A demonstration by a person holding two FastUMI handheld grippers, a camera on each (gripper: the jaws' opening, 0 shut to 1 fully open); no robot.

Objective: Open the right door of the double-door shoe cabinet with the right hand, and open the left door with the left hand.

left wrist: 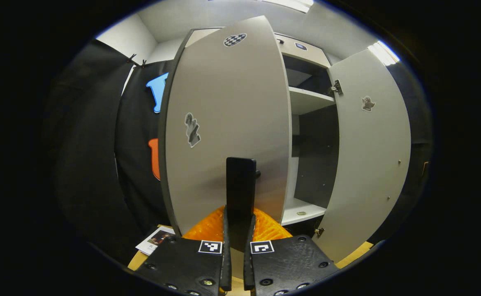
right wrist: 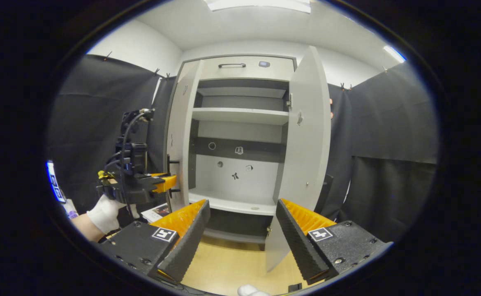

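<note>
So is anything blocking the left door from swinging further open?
Nothing visible does. The left hand-held gripper is shut on the left door's handle, the left door is partly open, and beside it hangs only the black cloth wall.

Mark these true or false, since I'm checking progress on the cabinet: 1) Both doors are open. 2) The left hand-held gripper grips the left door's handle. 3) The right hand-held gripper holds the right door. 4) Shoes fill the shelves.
1) True: the left door and right door both stand open.
2) True: the left hand-held gripper is closed on the handle.
3) False: the right hand-held gripper is open, apart from it.
4) False: the shelves look bare.
</note>
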